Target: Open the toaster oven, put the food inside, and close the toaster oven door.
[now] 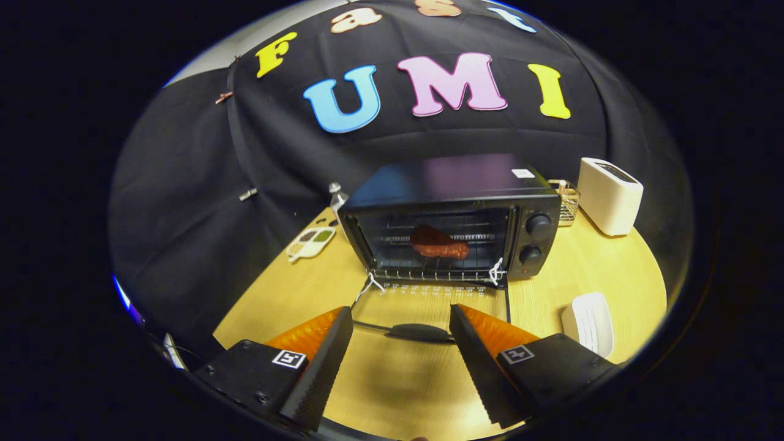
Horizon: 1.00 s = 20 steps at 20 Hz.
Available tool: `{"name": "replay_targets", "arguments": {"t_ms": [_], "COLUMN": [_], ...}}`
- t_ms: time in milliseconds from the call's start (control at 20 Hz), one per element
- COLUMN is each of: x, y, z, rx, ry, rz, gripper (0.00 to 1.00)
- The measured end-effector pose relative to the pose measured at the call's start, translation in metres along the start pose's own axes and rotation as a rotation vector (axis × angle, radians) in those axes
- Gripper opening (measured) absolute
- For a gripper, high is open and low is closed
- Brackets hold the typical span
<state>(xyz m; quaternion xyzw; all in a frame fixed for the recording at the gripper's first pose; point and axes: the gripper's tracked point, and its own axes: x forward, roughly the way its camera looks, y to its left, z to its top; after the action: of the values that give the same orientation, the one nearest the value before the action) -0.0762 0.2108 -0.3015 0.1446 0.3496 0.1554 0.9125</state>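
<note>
Toaster oven [453, 223] at the back of the round wooden table [392, 380], near the middle of its far edge, door [432, 306] dropped fully open and lying flat toward the gripper [401, 324]. Food [438, 243], a reddish-brown meat-like piece, already on the wire rack inside. Jaws spread wide, empty, pinching nothing, hovering just short of the door handle [421, 332], which sits between the fingertips.

Likely remaining: closing the door. Door probably stiff glass and metal, hinged at the bottom edge, light enough to swing but prone to slam; glass panel looks slick. Best hold judged to be the dark bar handle along the front lip, gripped or hooked from under and lifted upward. White cords [496, 271] at both hinge corners, possibly apt to snag.

White toaster [609, 196] and wire basket [568, 199] at the back right edge, white ribbed object [589, 323] at the right edge, small palette-like tray [311, 242] at the left edge, bottle [337, 199] behind the oven's left corner. None in the door's path.
</note>
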Motion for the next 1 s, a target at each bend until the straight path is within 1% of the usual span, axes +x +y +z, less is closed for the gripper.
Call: {"name": "replay_targets", "arguments": {"t_ms": [250, 450, 650, 850, 1000], "x": [0.031, 0.054, 0.073, 0.091, 0.103], "y": [0.009, 0.011, 0.002, -0.004, -0.011], "z": [-0.061, -0.091, -0.103, -0.115, -0.112], "rx": [-0.008, 0.02, 0.076, 0.088, 0.082], "ry": [0.163, 0.249, 0.279, 0.325, 0.319], "rz": [-0.016, -0.038, -0.083, -0.127, -0.167], "gripper": [0.98, 0.99, 0.99, 0.99, 0.98]}}
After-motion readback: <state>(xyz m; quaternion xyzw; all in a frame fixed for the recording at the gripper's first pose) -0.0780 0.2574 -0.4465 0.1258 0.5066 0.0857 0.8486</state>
